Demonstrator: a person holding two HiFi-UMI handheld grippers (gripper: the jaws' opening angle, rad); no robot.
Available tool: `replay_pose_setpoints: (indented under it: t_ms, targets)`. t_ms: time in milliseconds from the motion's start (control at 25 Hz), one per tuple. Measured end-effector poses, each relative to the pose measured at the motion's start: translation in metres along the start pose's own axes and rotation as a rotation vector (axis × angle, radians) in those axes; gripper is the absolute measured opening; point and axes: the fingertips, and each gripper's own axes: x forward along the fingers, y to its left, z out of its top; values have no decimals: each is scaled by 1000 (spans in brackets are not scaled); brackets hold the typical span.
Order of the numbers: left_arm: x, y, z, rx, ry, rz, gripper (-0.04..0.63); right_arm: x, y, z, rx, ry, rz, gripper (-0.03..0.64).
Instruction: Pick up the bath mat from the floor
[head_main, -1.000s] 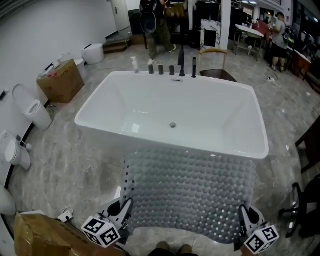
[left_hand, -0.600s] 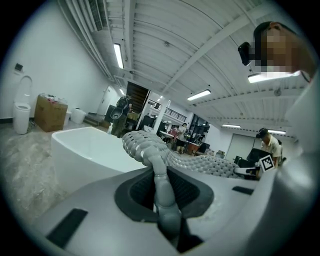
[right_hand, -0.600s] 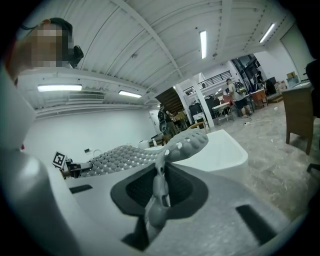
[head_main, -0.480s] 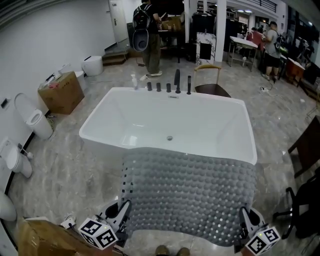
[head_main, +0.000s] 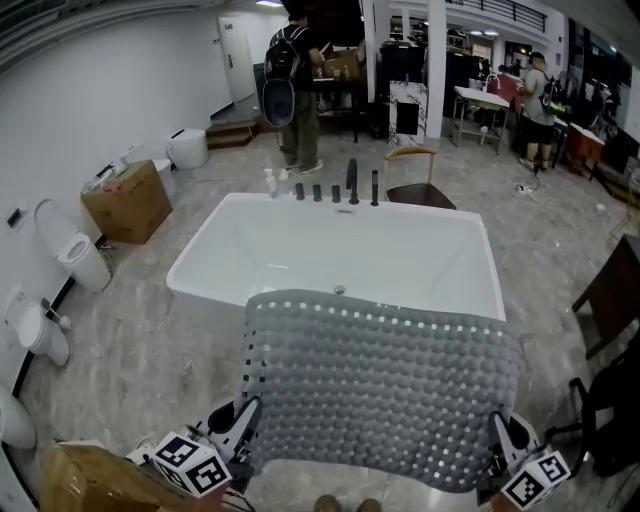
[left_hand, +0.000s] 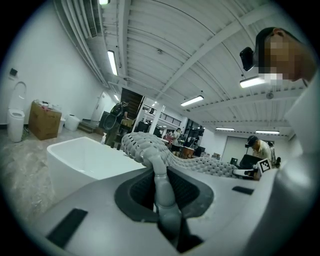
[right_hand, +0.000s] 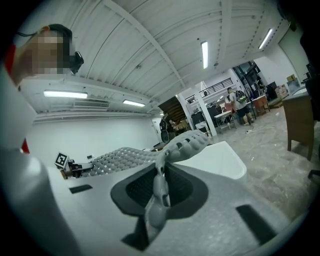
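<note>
The marble floor (head_main: 130, 330) spread round everything. On it stood the white bathtub (head_main: 330, 250), with dark taps along its far rim. The grey bath mat (head_main: 380, 385), covered in bumps, was off the floor and stretched between my 2 claws. In the head view its far edge overlapped the tub's near rim, and I could not tell whether it touched there. A cardboard box (head_main: 125, 200) sat on the floor by the left wall, well apart from the tub. My left claw (head_main: 240, 425) pinched the mat's near left corner, jaws pressed on the bunched edge. My right claw (head_main: 505, 440) pinched the near right corner likewise.
</note>
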Motion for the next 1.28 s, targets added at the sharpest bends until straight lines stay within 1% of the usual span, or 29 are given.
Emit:
replay_pose_setpoints:
  t_ms: [440, 520, 680, 1040, 1280]
  targets:
    - [-25, -9, 19, -23, -57, -71, 54, -32, 21, 27, 8, -52, 16, 46]
    - [-30, -14, 24, -22, -63, -73, 54, -39, 21, 30, 10, -65, 20, 46]
    - [-41, -23, 31, 5, -61, -75, 54, -51, 25, 31, 14, -79, 25, 46]
    - [-61, -30, 40, 2, -60, -72, 54, -68, 38, 43, -7, -83, 32, 46]
    - [-69, -30, 37, 8, -62, -74, 52, -73, 42, 37, -8, -80, 35, 46]
